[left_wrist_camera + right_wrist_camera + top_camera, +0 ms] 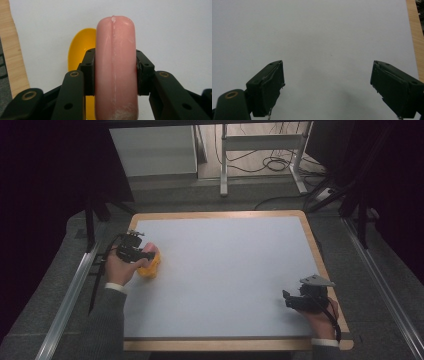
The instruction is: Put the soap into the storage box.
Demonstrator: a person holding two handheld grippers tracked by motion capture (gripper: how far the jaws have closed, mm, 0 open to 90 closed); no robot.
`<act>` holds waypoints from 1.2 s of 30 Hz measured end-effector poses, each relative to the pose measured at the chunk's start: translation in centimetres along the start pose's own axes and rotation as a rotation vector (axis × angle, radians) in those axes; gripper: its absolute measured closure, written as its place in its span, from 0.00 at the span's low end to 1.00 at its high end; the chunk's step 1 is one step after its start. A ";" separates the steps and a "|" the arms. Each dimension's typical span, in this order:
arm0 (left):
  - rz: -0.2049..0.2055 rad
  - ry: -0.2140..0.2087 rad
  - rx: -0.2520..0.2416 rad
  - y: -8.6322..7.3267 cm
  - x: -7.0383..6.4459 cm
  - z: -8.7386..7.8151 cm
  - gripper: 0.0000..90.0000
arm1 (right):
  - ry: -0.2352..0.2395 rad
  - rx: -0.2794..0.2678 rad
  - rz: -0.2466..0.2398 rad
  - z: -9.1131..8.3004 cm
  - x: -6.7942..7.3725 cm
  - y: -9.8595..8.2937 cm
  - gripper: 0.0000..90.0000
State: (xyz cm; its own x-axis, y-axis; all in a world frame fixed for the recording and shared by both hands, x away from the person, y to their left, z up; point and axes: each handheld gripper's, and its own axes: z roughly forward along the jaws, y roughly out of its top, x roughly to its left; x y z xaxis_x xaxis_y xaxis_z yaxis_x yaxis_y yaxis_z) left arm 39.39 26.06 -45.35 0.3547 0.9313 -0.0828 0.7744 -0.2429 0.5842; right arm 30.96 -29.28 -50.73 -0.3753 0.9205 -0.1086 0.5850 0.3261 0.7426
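Pink sausage, prob. a toy one, sits clamped between the jaws of the left gripper: each black pad presses a flank approx. midway along its length, rounded tip pointing away from the camera, a pale seam running down its top. Whitish scuffs near the lower end. Behind & below it in the left gripper view lies a yellow bowl-like piece, rim curved, partly hidden by the sausage and the left jaw; can't tell if sausage touches it.

High view: left gripper w/ hand at the table's left side, near the wooden edge, the pink sausage just over the yellow piece, which rests on the grey-white table top. Grey sleeve comes in from the bottom.

Right gripper is well apart, at the right front corner, held by the right hand, grey three-cornered plate on top. In the right gripper view its jaws stand wide apart, nothing between them, right gripper over bare table top; wooden edge strip at the upper right of that view.

Beyond the table: dark floor, metal frame legs & loose cables.
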 end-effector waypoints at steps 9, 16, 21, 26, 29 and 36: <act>-0.015 0.011 0.009 -0.3 0.5 0.8 0.67 | -0.001 0.003 0.000 0.1 0.0 0.0 0.13; -0.028 0.009 0.030 -0.6 0.8 1.7 0.67 | 0.001 0.005 -0.002 0.1 0.1 0.0 0.13; -0.035 0.006 0.045 -1.0 1.1 2.3 0.67 | 0.001 0.006 -0.002 0.2 0.1 -0.1 0.13; -0.038 0.008 0.056 -1.4 1.1 2.9 0.67 | 0.002 0.010 -0.005 0.3 0.1 -0.1 0.13; -0.041 0.003 0.051 -1.6 1.1 3.0 0.67 | 0.002 0.011 -0.005 0.3 0.2 -0.1 0.13; -0.041 -0.002 0.016 -1.5 1.1 2.4 0.56 | 0.002 0.011 -0.009 0.3 0.2 -0.1 0.13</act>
State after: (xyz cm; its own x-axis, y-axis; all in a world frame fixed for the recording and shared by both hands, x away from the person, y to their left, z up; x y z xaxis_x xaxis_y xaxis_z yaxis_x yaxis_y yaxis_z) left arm 39.91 26.74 -48.27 0.3239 0.9399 -0.1081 0.7962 -0.2091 0.5677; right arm 31.08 -29.04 -51.04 -0.3818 0.9172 -0.1137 0.5894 0.3364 0.7345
